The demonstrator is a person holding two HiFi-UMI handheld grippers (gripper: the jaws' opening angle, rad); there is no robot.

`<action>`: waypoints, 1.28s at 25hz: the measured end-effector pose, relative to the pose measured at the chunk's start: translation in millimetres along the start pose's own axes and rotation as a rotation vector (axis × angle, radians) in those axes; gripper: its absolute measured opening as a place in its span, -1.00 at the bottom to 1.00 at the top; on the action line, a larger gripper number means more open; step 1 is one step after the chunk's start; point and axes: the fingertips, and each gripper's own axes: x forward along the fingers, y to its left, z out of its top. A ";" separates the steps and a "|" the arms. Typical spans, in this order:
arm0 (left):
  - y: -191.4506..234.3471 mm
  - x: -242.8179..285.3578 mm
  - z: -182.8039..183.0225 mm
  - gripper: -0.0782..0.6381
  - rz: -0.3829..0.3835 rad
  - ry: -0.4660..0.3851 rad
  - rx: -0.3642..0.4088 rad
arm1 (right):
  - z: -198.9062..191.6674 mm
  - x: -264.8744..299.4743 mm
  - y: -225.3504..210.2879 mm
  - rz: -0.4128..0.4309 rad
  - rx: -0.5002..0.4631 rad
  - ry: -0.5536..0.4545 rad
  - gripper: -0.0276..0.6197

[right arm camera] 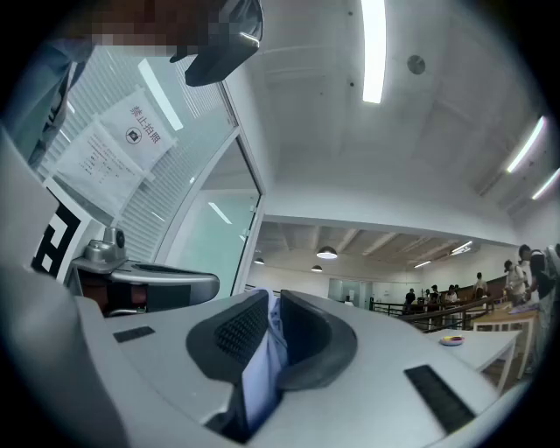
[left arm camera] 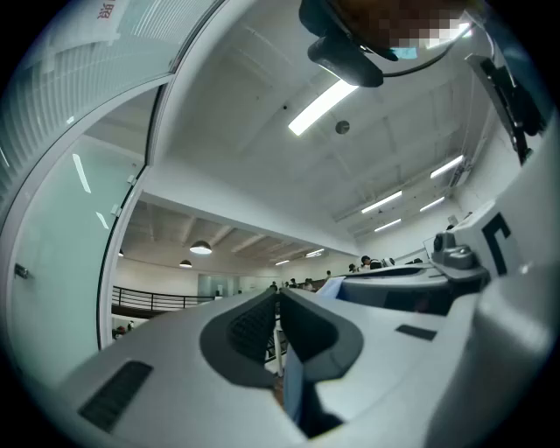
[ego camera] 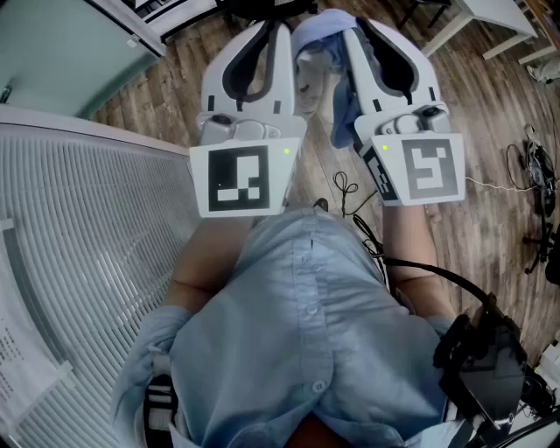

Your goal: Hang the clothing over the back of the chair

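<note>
Both grippers are raised close under the head camera, side by side, pointing slightly upward. The clothing, a light blue garment, bunches between their tips, and a fold of it hangs beside the right gripper. My left gripper has its jaws together, and in the left gripper view a strip of the blue fabric sits pinched between them. My right gripper is shut too, with pale blue cloth filling the gap between its pads. I cannot make out the chair in any view.
A ribbed frosted glass wall curves along the left. Wood floor lies below, with cables at the right and white table legs at the top right. A black device hangs at the person's waist.
</note>
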 end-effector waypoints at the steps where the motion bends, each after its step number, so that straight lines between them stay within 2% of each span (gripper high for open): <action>1: -0.6 -0.1 0.7 -0.73 0.001 -0.003 0.002 | 0.3 -0.5 -0.3 0.000 0.000 -0.002 -0.76; 16: -18.5 -5.9 -7.9 -0.73 0.001 -0.013 0.000 | -6.5 -18.6 -4.0 0.010 0.004 -0.018 -0.76; 20: -44.0 10.8 -7.2 -0.73 0.027 -0.013 0.011 | -8.1 -27.5 -36.7 0.036 0.021 -0.032 -0.76; 23: -58.3 30.7 -11.5 -0.73 0.040 0.025 0.017 | -12.7 -25.5 -64.5 0.045 0.042 -0.015 -0.76; 27: -38.4 50.8 -27.5 -0.73 0.040 0.056 0.031 | -19.7 1.2 -69.2 0.053 0.050 -0.014 -0.76; 32: -8.6 81.1 -74.8 -0.73 0.036 0.108 0.013 | -32.4 41.1 -80.7 0.047 0.041 -0.020 -0.76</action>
